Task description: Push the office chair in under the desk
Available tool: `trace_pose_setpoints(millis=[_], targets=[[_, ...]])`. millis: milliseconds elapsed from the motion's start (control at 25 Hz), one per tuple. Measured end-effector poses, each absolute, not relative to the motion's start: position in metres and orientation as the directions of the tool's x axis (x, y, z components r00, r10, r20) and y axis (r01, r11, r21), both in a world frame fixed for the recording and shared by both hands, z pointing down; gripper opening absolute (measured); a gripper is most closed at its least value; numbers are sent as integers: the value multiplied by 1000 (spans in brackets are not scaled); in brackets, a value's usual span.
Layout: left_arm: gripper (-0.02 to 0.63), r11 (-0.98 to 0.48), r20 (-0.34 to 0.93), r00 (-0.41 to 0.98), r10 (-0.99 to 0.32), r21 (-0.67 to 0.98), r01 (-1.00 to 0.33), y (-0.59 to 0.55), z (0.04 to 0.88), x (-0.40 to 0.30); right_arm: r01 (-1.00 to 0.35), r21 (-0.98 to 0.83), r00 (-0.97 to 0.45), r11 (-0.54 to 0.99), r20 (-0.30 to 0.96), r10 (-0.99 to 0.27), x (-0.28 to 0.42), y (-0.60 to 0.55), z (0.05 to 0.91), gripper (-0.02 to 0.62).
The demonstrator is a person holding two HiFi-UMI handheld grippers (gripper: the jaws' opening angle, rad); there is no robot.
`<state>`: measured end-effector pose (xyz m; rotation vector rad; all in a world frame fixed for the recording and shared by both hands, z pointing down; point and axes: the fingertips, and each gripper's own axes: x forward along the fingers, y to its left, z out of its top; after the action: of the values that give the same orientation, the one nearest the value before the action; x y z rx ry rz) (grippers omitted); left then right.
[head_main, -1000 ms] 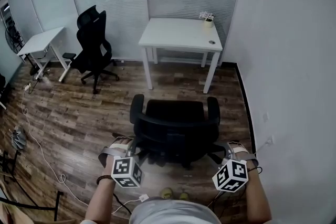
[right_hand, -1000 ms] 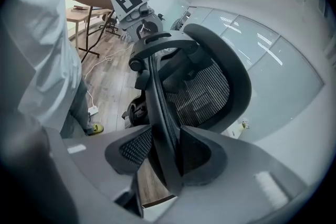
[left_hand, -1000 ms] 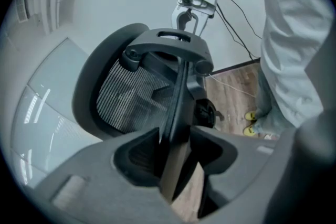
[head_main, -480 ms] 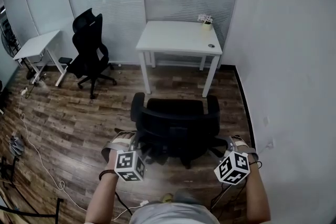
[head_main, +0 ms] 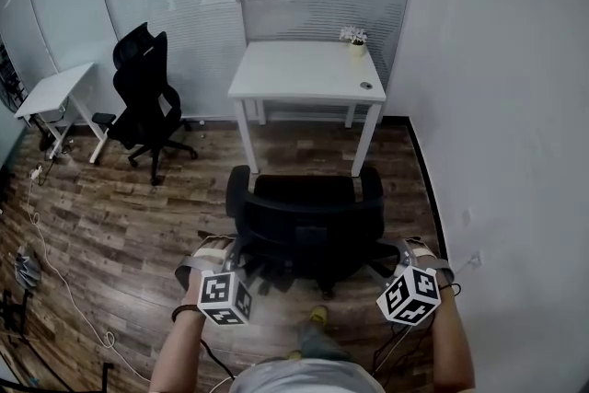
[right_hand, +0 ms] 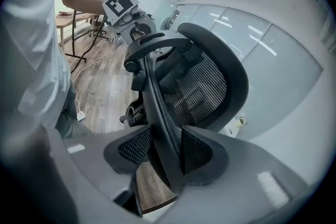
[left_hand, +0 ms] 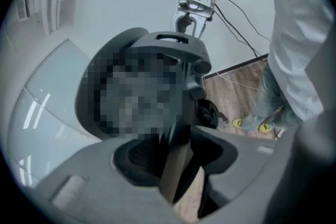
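Observation:
The black office chair (head_main: 308, 225) stands on the wood floor with its back to me, its seat front close to the legs of the white desk (head_main: 304, 69). My left gripper (head_main: 235, 264) is at the backrest's left edge and my right gripper (head_main: 398, 260) at its right edge. In the left gripper view the jaws (left_hand: 176, 165) straddle the backrest rim, with floor showing in a gap beside it. In the right gripper view the jaws (right_hand: 165, 157) are opening, and the mesh backrest's frame (right_hand: 157, 107) passes between them with a gap on one side.
A white wall (head_main: 497, 106) runs close along the right of chair and desk. On the desk are a small potted plant (head_main: 352, 40) and a small round object (head_main: 366, 86). A second black chair (head_main: 143, 97) and another white desk (head_main: 51, 92) stand left. Cables (head_main: 55, 262) trail on the floor.
The chair has rolled forward toward the desk with both grippers following at its backrest. I have stepped forward; one yellow shoe now shows below the chair.

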<state>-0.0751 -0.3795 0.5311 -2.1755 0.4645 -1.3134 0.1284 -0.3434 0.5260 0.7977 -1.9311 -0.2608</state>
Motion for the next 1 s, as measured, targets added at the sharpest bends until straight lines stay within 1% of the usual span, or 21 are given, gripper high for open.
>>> trace_pose_setpoints(millis=[440,1000], targets=[[186,-783,686,463,-561,-621,-29,-446,536,-53,-414,507,-295,756,711,-638,150,-411,530,181],[190,-785,688,443,-574,-617,-58,-574,532,-10,-403,516,-320,756,695,-644,194,-541,525,184]])
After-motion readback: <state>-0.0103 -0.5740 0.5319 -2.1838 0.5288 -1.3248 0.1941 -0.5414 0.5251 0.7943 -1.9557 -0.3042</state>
